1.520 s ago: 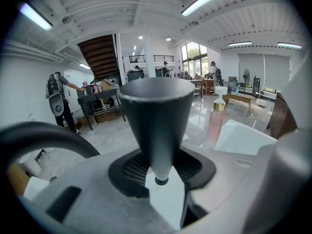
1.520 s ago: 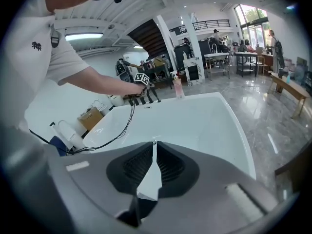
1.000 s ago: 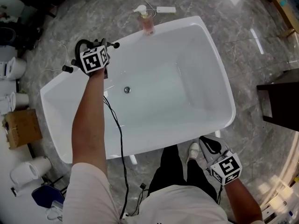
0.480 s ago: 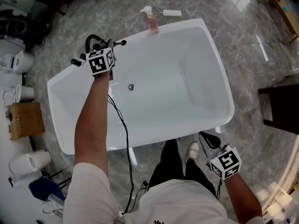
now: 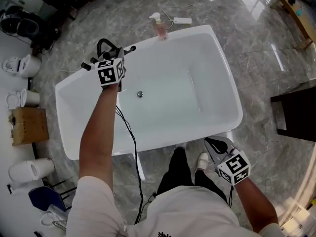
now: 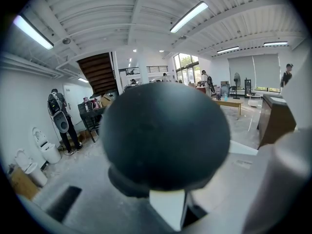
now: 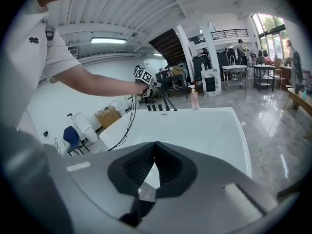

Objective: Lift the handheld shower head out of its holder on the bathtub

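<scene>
The black round shower head (image 6: 165, 135) fills the left gripper view, held close in front of the camera by its neck. In the head view my left gripper (image 5: 112, 58) hangs over the far left rim of the white bathtub (image 5: 232, 83), shut on the shower head. The black hose (image 5: 103, 46) loops up behind it, between the black tap knobs (image 5: 132, 48). My right gripper (image 5: 213, 143) stays outside the tub's near rim by the person's feet. Its jaws meet at the tips (image 7: 155, 147) with nothing between them. The right gripper view also catches the left gripper (image 7: 143, 76) above the taps (image 7: 158, 106).
A pink pump bottle (image 5: 160, 27) stands on the tub's far rim. Toilets (image 5: 19, 65), a cardboard box (image 5: 29, 125) and a blue chair (image 5: 42, 199) line the left side. A dark cabinet (image 5: 296, 112) stands at the right. A black cable (image 5: 131, 132) trails from the left arm.
My left gripper has risen from the tub's rim with the shower head in it. My right gripper has lifted slightly beside the tub.
</scene>
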